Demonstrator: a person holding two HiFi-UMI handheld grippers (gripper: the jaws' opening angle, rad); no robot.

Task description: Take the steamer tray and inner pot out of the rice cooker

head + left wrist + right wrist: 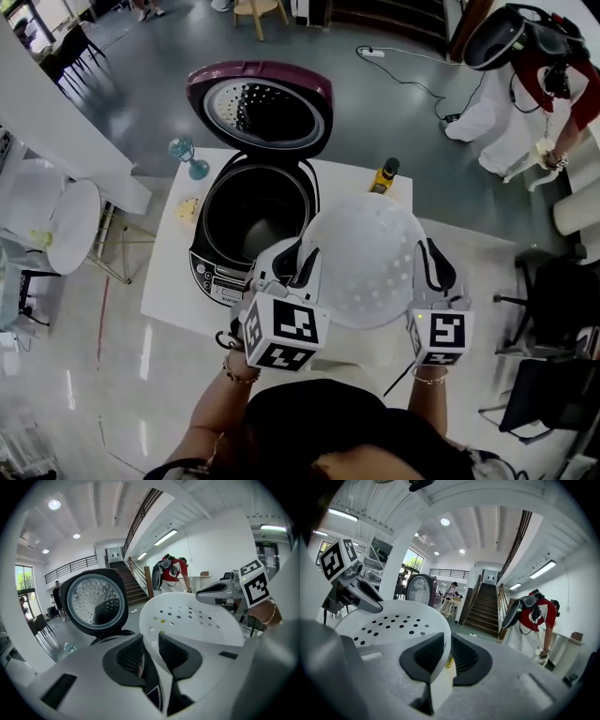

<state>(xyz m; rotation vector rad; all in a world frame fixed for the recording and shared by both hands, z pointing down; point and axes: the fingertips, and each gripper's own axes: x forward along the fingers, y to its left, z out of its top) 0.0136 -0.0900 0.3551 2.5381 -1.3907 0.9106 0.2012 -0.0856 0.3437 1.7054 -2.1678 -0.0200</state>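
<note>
Rice cooker [246,246] on table [173,291], left of centre; lid [265,105] tipped up behind it. Inner pot [255,220] inside cooker. Steamer tray [367,258] in air right of cooker, over table. Left gripper [305,263] at tray's left rim, right gripper [430,268] at right rim, rim between each pair of jaws. Glass [187,156] at table's far left corner. Bottle [382,175] at far edge, behind tray.

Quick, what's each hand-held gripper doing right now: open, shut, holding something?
Left hand-held gripper: closed on the rim of the white steamer tray.
Right hand-held gripper: closed on the opposite rim of the same tray.
</note>
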